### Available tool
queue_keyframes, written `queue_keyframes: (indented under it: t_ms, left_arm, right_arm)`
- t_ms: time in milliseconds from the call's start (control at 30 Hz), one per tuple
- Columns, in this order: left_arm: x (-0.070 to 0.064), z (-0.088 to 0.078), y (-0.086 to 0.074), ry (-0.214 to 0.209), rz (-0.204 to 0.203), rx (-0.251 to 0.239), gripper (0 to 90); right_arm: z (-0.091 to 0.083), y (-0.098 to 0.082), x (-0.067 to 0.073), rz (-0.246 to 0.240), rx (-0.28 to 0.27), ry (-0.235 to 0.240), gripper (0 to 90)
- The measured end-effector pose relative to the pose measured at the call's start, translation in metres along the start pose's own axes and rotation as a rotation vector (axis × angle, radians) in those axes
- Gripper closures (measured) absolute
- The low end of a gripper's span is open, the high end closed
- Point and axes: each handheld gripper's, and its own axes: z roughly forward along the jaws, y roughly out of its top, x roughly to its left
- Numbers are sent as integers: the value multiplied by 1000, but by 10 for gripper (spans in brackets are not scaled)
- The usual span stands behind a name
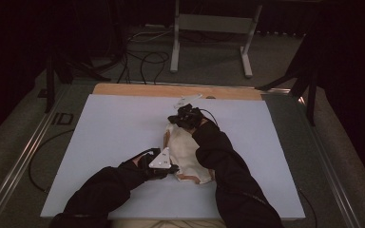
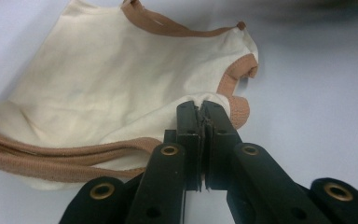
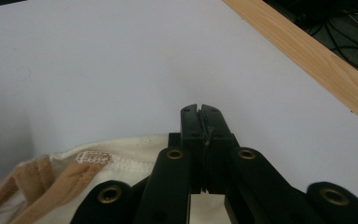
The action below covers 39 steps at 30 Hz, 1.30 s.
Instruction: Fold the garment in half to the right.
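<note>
Hand-held gripper work sits on the worktop (image 1: 100,137), a wide pale sheet with a wooden strip along its far edge. On it, slightly toward 3 o'clock of centre, lies the cream garment (image 1: 185,152) with tan trim — rumpled, running from 12 to 6. At its 6 o'clock end the left hand-held gripper (image 2: 200,109) is clamped on a fold of the cloth. At the 12 o'clock end the right hand-held gripper (image 3: 200,112) has its jaws pressed together — cream cloth lies beneath them.
</note>
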Motion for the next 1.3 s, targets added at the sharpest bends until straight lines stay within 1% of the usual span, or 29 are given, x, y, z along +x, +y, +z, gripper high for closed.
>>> queue_keyframes:
  t_ms: [233,300,433,533,700,767,833,867,933,967,1033,1067,1133,1300]
  left_arm:
    - [-2,4,7,-15,16,7,878]
    - [-2,5,9,-23,12,3,878]
    - [-3,6,13,-26,30,12,878]
    - [-3,8,16,-37,35,13,878]
    - [-3,10,23,-51,40,10,878]
    - [-4,11,26,-51,51,13,878]
    - [-4,12,29,-55,48,5,878]
    - [-3,13,31,-55,56,9,878]
    - [-4,14,34,-57,59,7,878]
    - [-4,16,35,-64,57,6,878]
    - [-3,18,37,-67,67,10,878]
    - [-3,19,38,-70,62,9,878]
    - [-3,22,41,-75,66,12,877]
    - [-3,26,51,-82,84,17,877]
  right_arm:
    - [-11,-7,-6,15,-9,-18,896]
    - [-15,-10,-7,21,-15,-21,896]
    - [-21,-14,-10,34,-23,-32,896]
    - [-25,-17,-13,38,-22,-38,896]
    - [-33,-25,-18,54,-28,-52,896]
    - [-36,-28,-20,61,-31,-54,896]
    - [-39,-32,-22,75,-35,-60,896]
    - [-40,-33,-23,74,-34,-64,896]
    - [-44,-38,-26,86,-39,-70,896]
    - [-45,-39,-27,89,-37,-73,896]
    - [-48,-44,-30,99,-37,-78,896]
    - [-50,-46,-32,104,-38,-80,896]
    - [-53,-49,-35,111,-38,-86,896]
    - [-61,-58,-40,126,-37,-100,896]
